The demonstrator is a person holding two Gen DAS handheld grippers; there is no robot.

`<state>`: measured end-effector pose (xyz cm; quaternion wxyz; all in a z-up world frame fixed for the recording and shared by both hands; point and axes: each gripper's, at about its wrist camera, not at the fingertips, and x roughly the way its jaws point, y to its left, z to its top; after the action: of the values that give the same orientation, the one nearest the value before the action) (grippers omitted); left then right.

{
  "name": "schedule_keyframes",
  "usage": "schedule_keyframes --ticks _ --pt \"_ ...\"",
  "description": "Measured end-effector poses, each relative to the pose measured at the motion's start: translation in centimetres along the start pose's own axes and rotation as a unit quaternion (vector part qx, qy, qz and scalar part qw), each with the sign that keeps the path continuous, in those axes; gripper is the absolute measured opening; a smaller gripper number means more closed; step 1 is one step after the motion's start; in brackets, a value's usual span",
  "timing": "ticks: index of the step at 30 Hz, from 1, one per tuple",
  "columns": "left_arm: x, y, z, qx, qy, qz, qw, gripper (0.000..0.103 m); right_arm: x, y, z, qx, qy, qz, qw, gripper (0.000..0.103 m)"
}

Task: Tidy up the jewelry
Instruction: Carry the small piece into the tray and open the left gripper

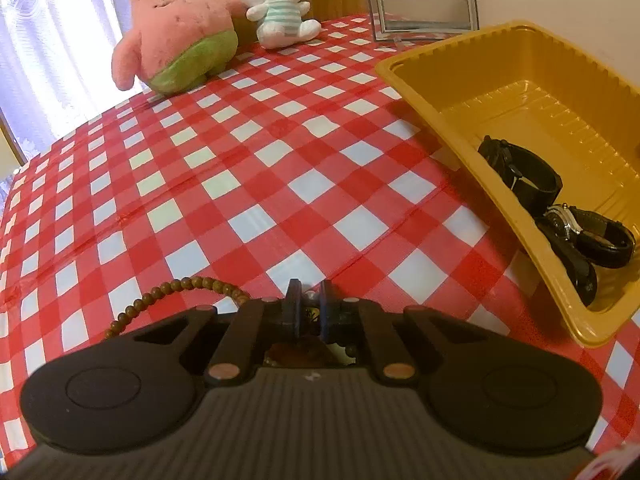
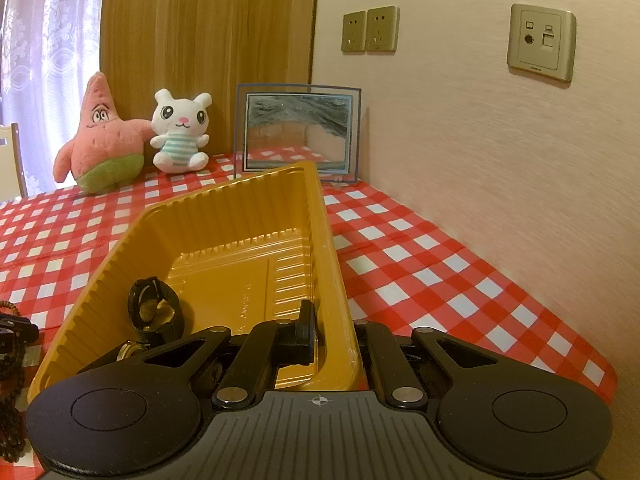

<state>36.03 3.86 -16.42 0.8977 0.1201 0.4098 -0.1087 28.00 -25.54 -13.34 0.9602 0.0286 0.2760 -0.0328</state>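
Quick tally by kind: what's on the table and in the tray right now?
Watches, in the yellow tray: 2
Wooden bead strings: 1
Trays: 1
Plush toys: 2
Framed pictures: 1
Total: 7

Glossy ribbed yellow plastic tray (image 2: 224,224), matt wooden bead string (image 1: 172,292), fuzzy cloth plush toys (image 1: 176,40), shiny checked tablecloth (image 1: 240,184).

Pink star plush (image 2: 100,140) beside white bunny plush (image 2: 180,136).
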Motion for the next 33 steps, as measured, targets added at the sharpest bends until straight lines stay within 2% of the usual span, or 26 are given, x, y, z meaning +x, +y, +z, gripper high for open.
schedule_keyframes --ticks 7,11,15,22,28,33 --pt "-2.0 -1.0 0.1 0.022 -0.039 0.003 0.9990 0.007 0.0 0.0 0.0 0.001 0.000 0.000 1.000 0.006" --pt "-3.7 -2.1 0.7 0.026 -0.061 -0.013 0.9977 0.007 0.0 -0.1 0.0 0.000 0.000 0.001 1.000 0.006" --pt "-5.3 -3.5 1.9 0.014 -0.075 -0.059 0.9954 0.007 -0.1 0.1 0.0 -0.001 -0.002 0.005 1.000 0.005" --pt "-6.2 -7.6 3.8 -0.006 -0.083 -0.151 0.9849 0.007 -0.3 0.0 -0.1 -0.001 -0.004 0.010 1.000 0.005" --pt "-5.4 -10.7 5.1 -0.017 -0.079 -0.195 0.9775 0.007 -0.5 0.0 0.0 -0.002 -0.006 0.016 1.000 0.004" --pt "-4.7 -11.8 5.9 -0.030 -0.070 -0.210 0.9747 0.008 -0.6 -0.1 -0.1 0.001 -0.002 0.019 1.000 0.004"
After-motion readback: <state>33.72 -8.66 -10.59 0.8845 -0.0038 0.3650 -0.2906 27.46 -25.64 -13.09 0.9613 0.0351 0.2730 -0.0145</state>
